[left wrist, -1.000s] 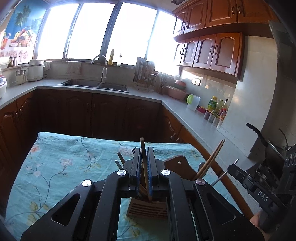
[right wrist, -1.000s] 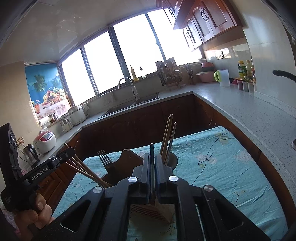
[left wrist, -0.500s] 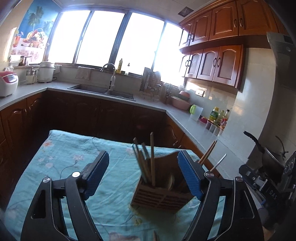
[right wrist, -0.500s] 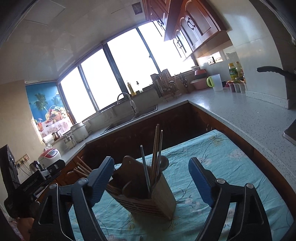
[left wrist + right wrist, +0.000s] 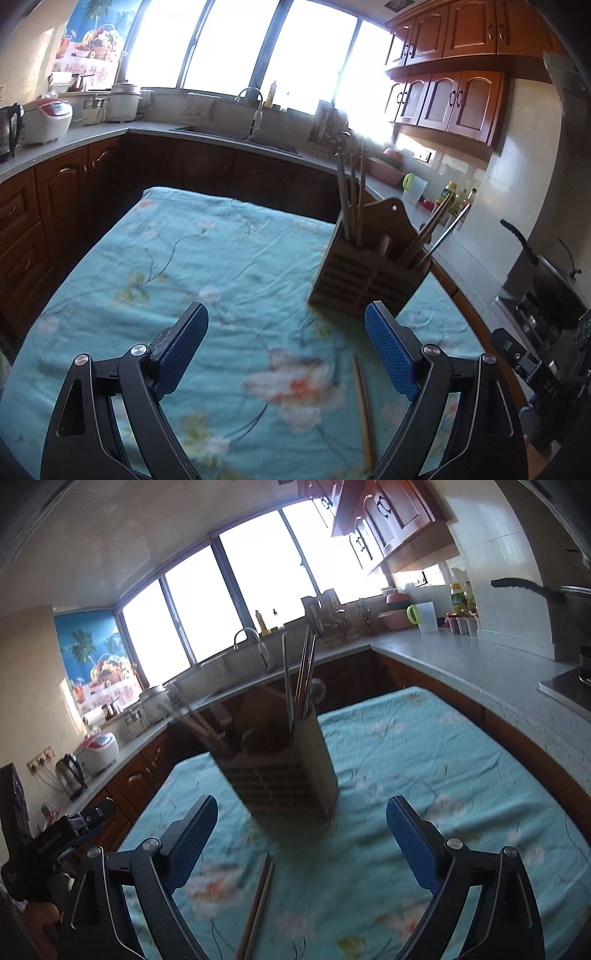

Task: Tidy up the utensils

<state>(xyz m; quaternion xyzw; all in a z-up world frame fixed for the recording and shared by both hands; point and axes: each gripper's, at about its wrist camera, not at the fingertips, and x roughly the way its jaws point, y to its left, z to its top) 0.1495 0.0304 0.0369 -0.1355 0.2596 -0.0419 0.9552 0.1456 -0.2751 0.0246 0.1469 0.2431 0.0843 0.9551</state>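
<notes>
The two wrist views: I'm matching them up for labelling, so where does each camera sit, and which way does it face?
Left wrist: on the left hand-held gripper, jaws open, facing the wooden utensil holder ahead and to its right; the other gripper's body shows at right.
Right wrist: on the right hand-held gripper, jaws open, facing the same holder straight ahead; the other gripper's body shows at left.
Shared: holder, floral tablecloth, loose chopsticks on the cloth.

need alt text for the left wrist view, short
The open left gripper hovers over a teal floral tablecloth, holding nothing. A loose chopstick lies on the cloth between the fingers; beyond it on the right stands a wooden holder filled with chopsticks and utensils. Kitchen counters and bright windows lie behind.
</notes>
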